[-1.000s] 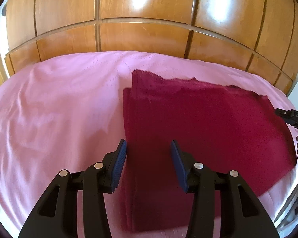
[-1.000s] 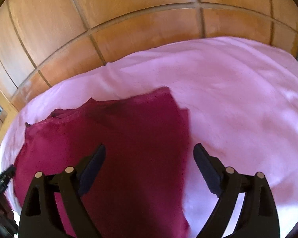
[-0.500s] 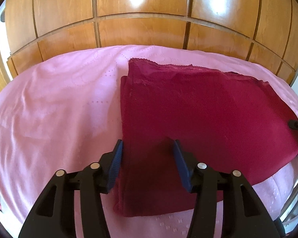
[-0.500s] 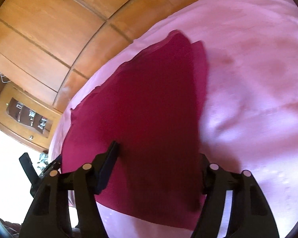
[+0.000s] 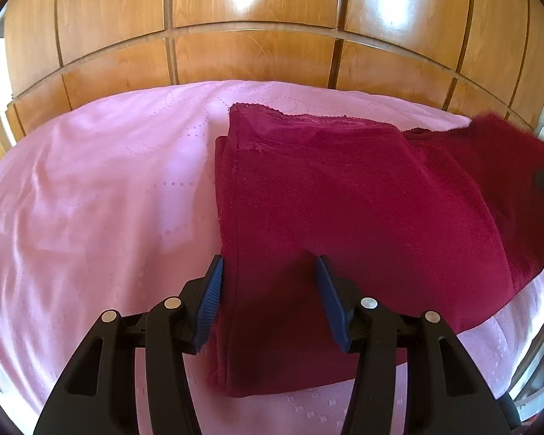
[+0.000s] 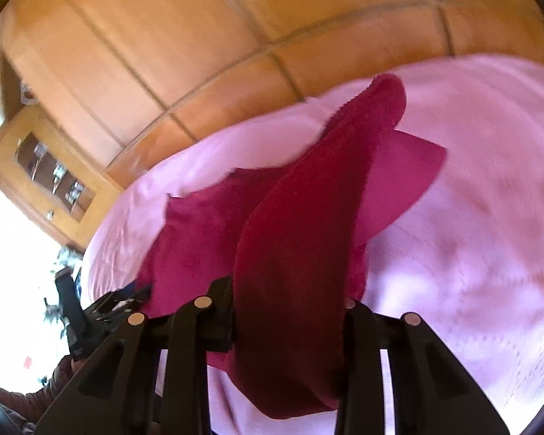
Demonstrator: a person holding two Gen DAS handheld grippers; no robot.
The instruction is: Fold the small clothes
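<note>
Now mid-fold: right gripper (image 6: 288, 311), clamped on the red cloth (image 5: 344, 217), lifts its end above the pink bedsheet (image 5: 90, 199); left gripper (image 5: 268, 293), jaws apart, hovers over the cloth's opposite edge. Next: carry across, release.

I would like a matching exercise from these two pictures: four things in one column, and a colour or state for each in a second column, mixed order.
Things:
1. left tongs
2. right tongs
3. bedsheet
4. wardrobe panels

States:
a. glossy brown wood
b. pink, spread under the cloth
c. open, empty, above the dark red cloth
d. gripping a raised fold of the cloth

Pairs: 1-c, 2-d, 3-b, 4-a
</note>
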